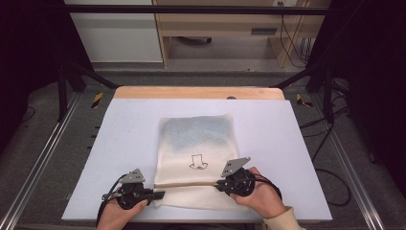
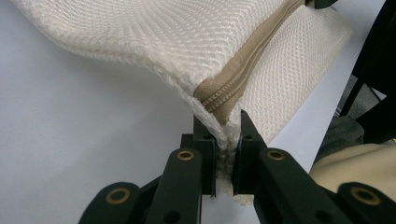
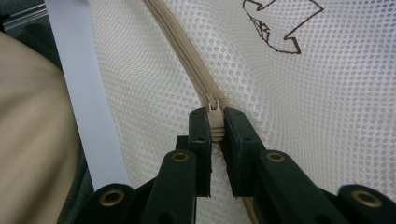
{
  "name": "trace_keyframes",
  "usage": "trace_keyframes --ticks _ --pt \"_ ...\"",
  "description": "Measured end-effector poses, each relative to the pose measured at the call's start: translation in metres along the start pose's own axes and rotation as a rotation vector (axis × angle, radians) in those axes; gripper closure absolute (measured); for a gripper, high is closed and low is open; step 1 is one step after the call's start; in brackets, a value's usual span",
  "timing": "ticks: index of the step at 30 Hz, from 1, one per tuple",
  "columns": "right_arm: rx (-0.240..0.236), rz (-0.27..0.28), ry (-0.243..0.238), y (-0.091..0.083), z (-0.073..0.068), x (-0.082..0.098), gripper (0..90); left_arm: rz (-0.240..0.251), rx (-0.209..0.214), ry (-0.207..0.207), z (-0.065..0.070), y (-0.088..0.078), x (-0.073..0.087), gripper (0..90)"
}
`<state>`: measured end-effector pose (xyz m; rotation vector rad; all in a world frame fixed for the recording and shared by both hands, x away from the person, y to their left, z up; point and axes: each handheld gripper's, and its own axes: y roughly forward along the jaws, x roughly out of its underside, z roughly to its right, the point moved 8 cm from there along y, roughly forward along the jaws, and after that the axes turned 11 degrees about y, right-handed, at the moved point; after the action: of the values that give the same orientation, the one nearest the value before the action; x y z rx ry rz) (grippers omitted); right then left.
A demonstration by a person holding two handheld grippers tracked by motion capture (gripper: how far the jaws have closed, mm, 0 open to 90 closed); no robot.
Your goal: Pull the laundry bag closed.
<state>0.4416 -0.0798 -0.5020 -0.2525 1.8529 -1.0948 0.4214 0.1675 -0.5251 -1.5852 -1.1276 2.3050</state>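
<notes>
Both clenched: left gripper (image 2: 223,140) pinches mesh bag (image 1: 194,139) corner; right gripper (image 3: 216,133) grips half-hidden zipper pull (image 3: 215,119).

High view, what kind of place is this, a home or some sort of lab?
Probably a lab or recording workstation: a pale table inside a metal rail frame, cables on the floor, plain wooden furniture behind. A mesh zip bag lies on the table.

Lab-type recording bay: white table (image 1: 129,143) inside black metal frame (image 1: 191,9), aluminium rails (image 1: 38,167) either side, hazard-tape markers (image 1: 97,99), loose cables (image 1: 330,177) right, wooden desk (image 1: 215,24) far behind.
</notes>
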Motion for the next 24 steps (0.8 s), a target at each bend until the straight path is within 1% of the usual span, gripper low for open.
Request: trace_keyframes --ticks 3,7,18,19,20,24 --pt "0.005 0.001 0.002 -0.0018 0.0012 0.0015 82.1 0.001 0.000 0.000 0.0001 -0.0001 -0.0001 82.5" --pt "0.000 0.007 0.002 -0.0025 0.0013 0.0026 82.1 0.000 0.002 -0.001 0.0001 0.0002 0.0002 82.5" --pt "0.013 0.005 0.020 -0.0058 0.0050 0.0089 82.1 0.000 0.000 0.000 -0.0003 -0.0001 0.0002 82.5" --pt "0.013 0.005 0.020 -0.0058 0.0050 0.0089 82.1 0.000 0.000 0.000 -0.0003 -0.0001 0.0002 82.5" --pt "0.003 0.014 0.017 -0.0056 0.0050 0.0090 82.1 0.000 0.000 0.001 -0.0003 0.0001 0.0003 82.5" --pt "0.007 0.009 0.017 -0.0059 0.0053 0.0098 82.1 -0.001 -0.001 0.001 -0.0002 -0.0001 0.0003 82.5"
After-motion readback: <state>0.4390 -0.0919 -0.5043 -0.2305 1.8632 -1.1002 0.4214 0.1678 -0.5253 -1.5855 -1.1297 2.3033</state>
